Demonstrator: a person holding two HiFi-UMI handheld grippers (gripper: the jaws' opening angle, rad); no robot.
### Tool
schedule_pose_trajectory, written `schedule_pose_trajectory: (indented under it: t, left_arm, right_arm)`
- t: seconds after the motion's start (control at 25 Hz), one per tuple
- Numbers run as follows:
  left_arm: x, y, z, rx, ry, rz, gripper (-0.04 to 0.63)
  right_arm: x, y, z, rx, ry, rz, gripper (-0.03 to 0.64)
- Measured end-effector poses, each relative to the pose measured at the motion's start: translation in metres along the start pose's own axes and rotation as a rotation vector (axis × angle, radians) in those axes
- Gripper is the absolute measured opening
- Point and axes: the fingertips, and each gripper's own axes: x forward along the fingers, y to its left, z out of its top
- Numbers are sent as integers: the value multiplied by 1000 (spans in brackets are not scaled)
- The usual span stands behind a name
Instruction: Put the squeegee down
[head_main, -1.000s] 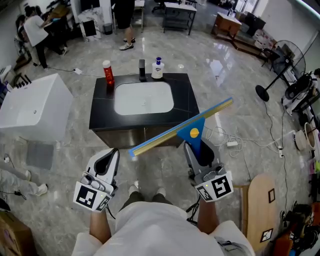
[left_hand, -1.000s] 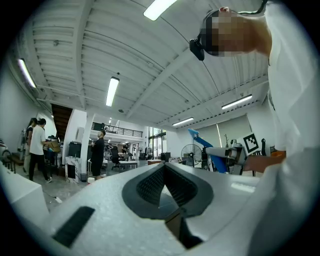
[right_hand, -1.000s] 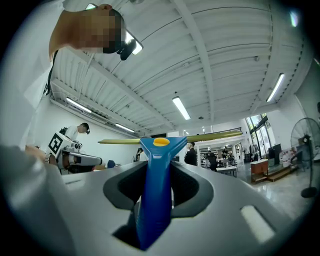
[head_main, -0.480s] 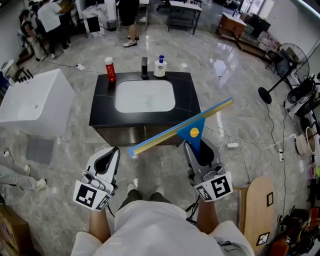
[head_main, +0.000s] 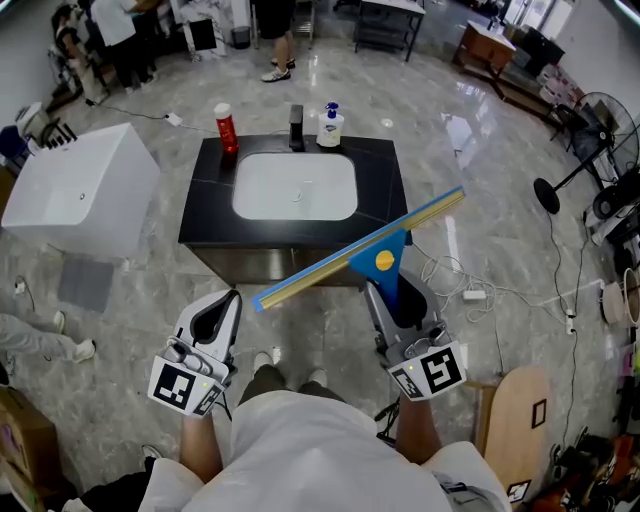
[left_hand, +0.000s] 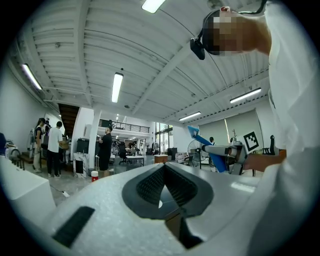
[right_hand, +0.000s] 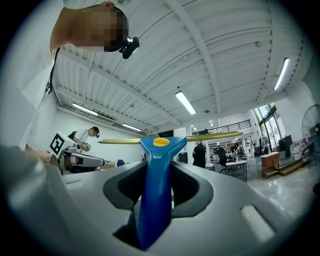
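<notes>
The squeegee (head_main: 378, 262) has a blue handle, a yellow button and a long yellow-edged blade slanting from lower left to upper right. My right gripper (head_main: 386, 292) is shut on the blue handle (right_hand: 155, 185), and the blade stands crosswise beyond the jaws, in the air in front of the counter's near edge. In the right gripper view, the right gripper (right_hand: 159, 165) points about level. My left gripper (head_main: 226, 302) is held at the left, apart from the squeegee. Its jaws meet at the tips with nothing between them, as the left gripper (left_hand: 164, 169) shows in its own view.
A black counter (head_main: 200, 215) with a white basin stands ahead. A red bottle (head_main: 227, 129), a black faucet (head_main: 296, 126) and a soap dispenser (head_main: 330, 125) line its far edge. A white tub (head_main: 80, 190) sits left. Cables (head_main: 470, 292) and a wooden board (head_main: 520, 420) lie right.
Both grippers have drifted slightly forward and down together with the person. The squeegee stays gripped the same way in the right gripper.
</notes>
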Motion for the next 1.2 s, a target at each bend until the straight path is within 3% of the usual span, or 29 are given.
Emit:
schedule_pose_trajectory:
  t: [0.24,0.8,1.2]
  left_arm:
    - [24,46,-3,-10,2,25,2]
    - [92,238,-7,-48,-9,-44,2]
    - [132,274,-23,-66,0,-16,2]
  right_arm:
    - [54,-5,-17,10,26,51,146]
    - [250,-3,-46,-14,79,28,146]
    - [304,-28,-79,6,125,81,146]
